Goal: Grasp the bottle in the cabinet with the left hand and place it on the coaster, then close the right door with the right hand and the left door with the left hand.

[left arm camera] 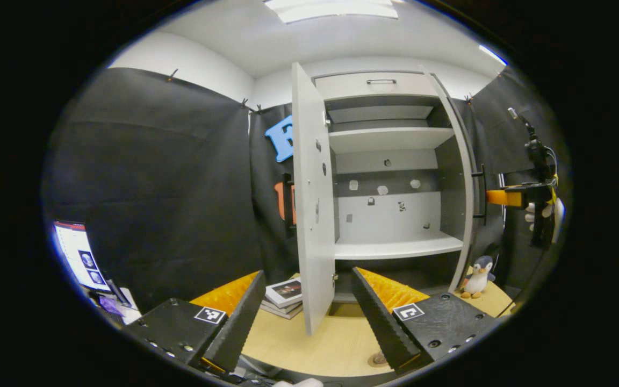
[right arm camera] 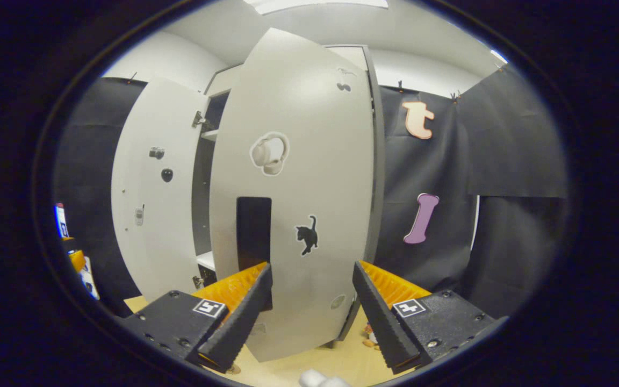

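Observation:
The white cabinet (left arm camera: 390, 140) stands with both doors swung out, and the shelves I can see are bare. Its left door (left arm camera: 309, 204) comes edge-on toward my left gripper (left arm camera: 307, 273), which is open and holds nothing, back over the table. A small round disc (left arm camera: 378, 359) lies on the tabletop by my right finger. The right door (left arm camera: 462, 183) is angled outward, with the right gripper (left arm camera: 530, 199) in a gloved hand just beyond it. In the right gripper view, that door's outer face (right arm camera: 293, 161) with its black handle (right arm camera: 254, 236) is close ahead of my open right gripper (right arm camera: 312, 266).
A stack of books (left arm camera: 285, 295) lies on the wooden table (left arm camera: 320, 344) left of the cabinet foot. A penguin toy (left arm camera: 479, 277) stands at the right. A lit monitor (left arm camera: 81, 255) sits at the far left. The left door (right arm camera: 151, 188) shows behind the right one.

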The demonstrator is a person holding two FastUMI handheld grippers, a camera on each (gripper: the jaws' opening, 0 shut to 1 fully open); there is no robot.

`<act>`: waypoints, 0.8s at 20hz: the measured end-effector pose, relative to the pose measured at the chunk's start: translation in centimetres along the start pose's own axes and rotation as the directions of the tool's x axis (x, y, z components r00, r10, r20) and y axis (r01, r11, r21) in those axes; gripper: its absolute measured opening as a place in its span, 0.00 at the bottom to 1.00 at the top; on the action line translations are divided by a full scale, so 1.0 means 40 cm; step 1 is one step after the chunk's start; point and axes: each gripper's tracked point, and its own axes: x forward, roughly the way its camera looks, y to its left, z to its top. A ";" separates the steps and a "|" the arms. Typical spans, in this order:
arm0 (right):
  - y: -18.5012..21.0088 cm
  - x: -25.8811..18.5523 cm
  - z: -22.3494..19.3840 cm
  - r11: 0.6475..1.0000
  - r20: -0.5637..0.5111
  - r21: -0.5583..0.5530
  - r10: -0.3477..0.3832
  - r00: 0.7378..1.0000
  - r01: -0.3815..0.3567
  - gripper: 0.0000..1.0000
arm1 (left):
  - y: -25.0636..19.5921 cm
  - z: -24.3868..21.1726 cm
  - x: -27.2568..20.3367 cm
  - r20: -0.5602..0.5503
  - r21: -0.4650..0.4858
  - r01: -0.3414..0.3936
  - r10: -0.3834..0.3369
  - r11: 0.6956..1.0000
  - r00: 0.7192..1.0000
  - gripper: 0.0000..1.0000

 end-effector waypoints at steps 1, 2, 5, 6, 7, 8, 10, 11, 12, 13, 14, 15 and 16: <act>0.010 0.003 -0.003 1.000 0.000 -0.007 0.004 1.000 -0.004 1.00 | 0.006 0.002 0.002 0.000 -0.001 0.001 -0.001 1.000 1.000 0.98; 0.016 -0.003 -0.004 1.000 -0.001 -0.011 0.004 1.000 -0.004 1.00 | 0.007 0.001 0.006 0.000 -0.003 0.004 -0.004 1.000 1.000 0.99; 0.032 -0.023 -0.008 1.000 -0.003 -0.012 0.002 1.000 -0.002 0.99 | 0.018 -0.002 0.018 0.003 -0.008 0.009 -0.009 1.000 1.000 0.98; 0.035 -0.031 -0.009 1.000 -0.005 -0.007 -0.001 1.000 0.001 0.99 | 0.021 -0.002 0.023 0.005 -0.007 0.012 -0.012 1.000 1.000 0.98; 0.037 -0.041 -0.011 1.000 -0.006 0.000 -0.006 1.000 0.006 0.99 | 0.023 -0.001 0.031 0.004 -0.005 0.018 -0.018 1.000 1.000 0.98; 0.041 -0.052 -0.014 1.000 -0.009 0.005 -0.008 1.000 0.008 0.99 | 0.028 0.002 0.038 0.001 -0.005 0.024 -0.024 1.000 1.000 0.98; 0.064 -0.063 -0.025 1.000 -0.013 0.012 -0.010 1.000 0.010 1.00 | 0.043 0.005 0.060 0.003 -0.009 0.032 -0.032 0.999 0.999 0.98; 0.068 -0.075 -0.031 1.000 -0.018 0.009 -0.015 1.000 0.015 1.00 | 0.053 0.007 0.072 0.004 -0.006 0.035 -0.035 0.999 0.999 0.98; 0.075 -0.090 -0.044 1.000 -0.024 0.008 -0.018 1.000 0.018 0.99 | 0.064 0.011 0.086 0.005 0.001 0.041 -0.041 0.999 0.999 0.98; 0.087 -0.104 -0.058 1.000 -0.032 0.009 -0.017 0.999 0.017 0.99 | 0.078 0.020 0.103 0.007 0.007 0.044 -0.044 0.999 0.999 0.98; 0.097 -0.118 -0.071 1.000 -0.039 0.013 -0.017 0.999 0.017 0.99 | 0.096 0.027 0.120 0.014 0.011 0.045 -0.045 0.999 0.999 0.98; 0.106 -0.135 -0.087 1.000 -0.050 0.016 -0.022 0.999 0.022 0.99 | 0.113 0.032 0.136 0.016 0.011 0.047 -0.048 0.999 0.999 0.97; 0.118 -0.150 -0.103 1.000 -0.062 0.020 -0.022 0.998 0.023 0.99 | 0.130 0.036 0.154 0.017 0.008 0.047 -0.047 0.999 0.999 0.97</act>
